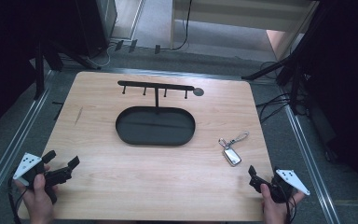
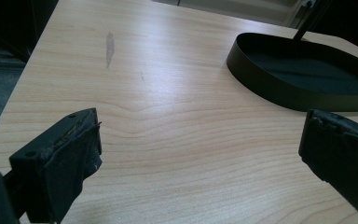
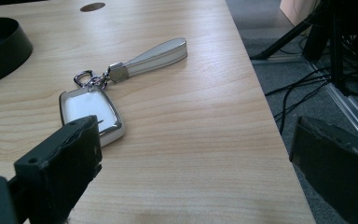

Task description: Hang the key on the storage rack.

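— Holding both grippers open and empty: my left gripper (image 1: 61,169) near the table (image 1: 168,186) corner, my right gripper (image 1: 256,179) just short of the key fob (image 1: 232,156).

— How will it handle?

— Probably light, hard, glossy, so slippery. I'd pinch the strap (image 3: 156,55). The table edge lies close right; the tray (image 1: 121,126) is well apart.
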`<act>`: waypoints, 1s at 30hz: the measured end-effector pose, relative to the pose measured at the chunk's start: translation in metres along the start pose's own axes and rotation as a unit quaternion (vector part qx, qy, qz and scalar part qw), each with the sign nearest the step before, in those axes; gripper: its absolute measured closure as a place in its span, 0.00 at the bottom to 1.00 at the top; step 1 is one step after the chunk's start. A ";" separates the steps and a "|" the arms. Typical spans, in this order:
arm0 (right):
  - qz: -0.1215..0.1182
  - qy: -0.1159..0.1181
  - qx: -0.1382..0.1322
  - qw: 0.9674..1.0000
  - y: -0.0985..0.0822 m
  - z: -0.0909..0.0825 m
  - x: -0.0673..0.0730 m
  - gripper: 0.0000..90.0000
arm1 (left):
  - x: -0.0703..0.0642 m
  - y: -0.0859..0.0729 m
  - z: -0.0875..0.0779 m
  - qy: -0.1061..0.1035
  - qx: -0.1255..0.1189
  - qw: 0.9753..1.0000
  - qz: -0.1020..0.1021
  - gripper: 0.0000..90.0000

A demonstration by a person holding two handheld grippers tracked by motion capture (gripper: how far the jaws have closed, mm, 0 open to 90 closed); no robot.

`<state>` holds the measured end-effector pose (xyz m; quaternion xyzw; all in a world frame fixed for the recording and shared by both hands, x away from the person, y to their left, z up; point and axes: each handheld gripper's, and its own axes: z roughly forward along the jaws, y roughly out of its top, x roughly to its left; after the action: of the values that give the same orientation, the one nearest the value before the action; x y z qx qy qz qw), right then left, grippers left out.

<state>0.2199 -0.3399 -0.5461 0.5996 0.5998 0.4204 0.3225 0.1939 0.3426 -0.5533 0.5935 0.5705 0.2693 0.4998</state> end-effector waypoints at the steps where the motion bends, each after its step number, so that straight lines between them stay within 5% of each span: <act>1: 0.001 -0.001 0.001 1.000 0.000 0.000 0.000 0.02 | 0.000 0.000 0.000 0.000 0.000 1.000 0.000 0.00; 24: -0.004 -0.013 0.019 1.000 0.002 0.003 0.000 0.04 | 0.000 0.000 0.000 -0.001 0.000 1.000 -0.001 0.00; 30: 0.014 -0.009 0.029 0.999 0.011 0.006 -0.004 0.04 | 0.000 0.000 0.000 -0.002 -0.001 1.000 -0.001 0.00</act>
<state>0.2300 -0.3437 -0.5394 0.6207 0.6003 0.4018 0.3048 0.1939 0.3430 -0.5534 0.5931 0.5699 0.2676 0.5019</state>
